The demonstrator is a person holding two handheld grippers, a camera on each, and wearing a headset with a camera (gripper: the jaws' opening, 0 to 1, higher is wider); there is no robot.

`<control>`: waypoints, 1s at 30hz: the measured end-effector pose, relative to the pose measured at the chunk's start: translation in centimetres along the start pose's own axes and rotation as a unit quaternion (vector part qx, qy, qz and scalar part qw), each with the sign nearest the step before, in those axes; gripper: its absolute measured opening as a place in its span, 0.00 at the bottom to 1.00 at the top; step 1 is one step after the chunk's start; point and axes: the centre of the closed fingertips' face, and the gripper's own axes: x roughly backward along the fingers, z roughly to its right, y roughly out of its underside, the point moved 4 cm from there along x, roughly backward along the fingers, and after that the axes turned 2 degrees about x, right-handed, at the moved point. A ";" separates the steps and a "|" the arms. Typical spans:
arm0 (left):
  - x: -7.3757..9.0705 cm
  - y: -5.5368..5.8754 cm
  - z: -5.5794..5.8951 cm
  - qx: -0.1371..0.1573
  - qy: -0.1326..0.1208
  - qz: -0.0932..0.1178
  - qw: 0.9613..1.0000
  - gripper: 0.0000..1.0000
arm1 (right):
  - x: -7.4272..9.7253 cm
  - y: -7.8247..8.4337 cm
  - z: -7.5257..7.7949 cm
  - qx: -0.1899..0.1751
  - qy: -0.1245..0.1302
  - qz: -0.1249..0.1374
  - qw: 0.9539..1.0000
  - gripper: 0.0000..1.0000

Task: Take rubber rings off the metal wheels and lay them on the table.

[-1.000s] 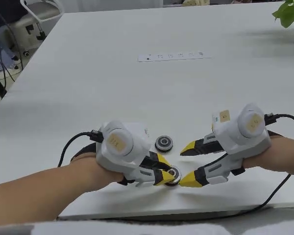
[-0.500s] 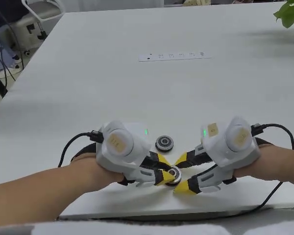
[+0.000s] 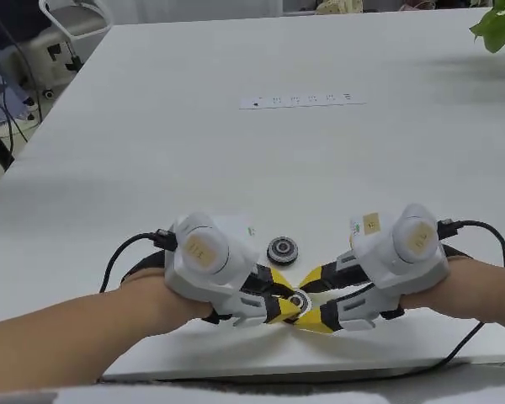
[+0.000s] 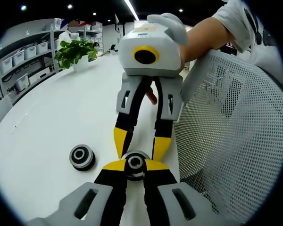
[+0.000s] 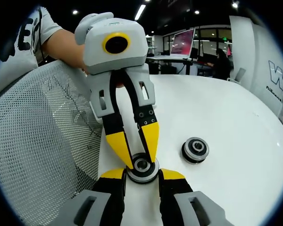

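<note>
A small metal wheel [image 3: 299,300] with a black rubber ring is held just above the white table's [image 3: 236,151] front edge. My left gripper [image 3: 284,295] is shut on it from the left. My right gripper [image 3: 310,299] meets it from the right, its yellow tips pressed against the wheel's rim. In the left gripper view the wheel [image 4: 135,163] sits between my own jaws, with the right gripper [image 4: 140,143] reaching in from above. The right gripper view mirrors this: wheel [image 5: 142,167], left gripper [image 5: 134,140]. A second ringed wheel [image 3: 282,249] lies flat on the table just behind.
A white power strip [image 3: 295,100] lies mid-table, far from the grippers. A green plant [image 3: 498,21] stands at the far right corner. A mesh chair back [image 4: 226,132] is close behind the table's front edge. Both cables trail off the front edge.
My right gripper has moved left to the held wheel and narrowed its wide-open jaws onto it. The left gripper and the second wheel have stayed put.
</note>
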 end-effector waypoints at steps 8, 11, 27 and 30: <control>0.0 0.0 0.0 0.001 0.000 0.001 1.000 0.08 | 0.5 0.4 0.0 -0.010 -0.001 0.000 1.000 0.22; 0.0 0.0 0.0 0.002 0.000 0.002 1.000 0.08 | 0.7 0.6 0.0 -0.016 -0.003 0.000 1.000 0.19; 0.0 0.0 0.0 0.005 0.000 0.004 1.000 0.08 | 1.1 0.9 0.0 -0.030 -0.007 -0.001 1.000 0.11; 0.0 0.0 0.0 0.006 0.000 0.005 1.000 0.08 | 1.2 1.1 0.0 -0.021 -0.006 -0.012 1.000 0.03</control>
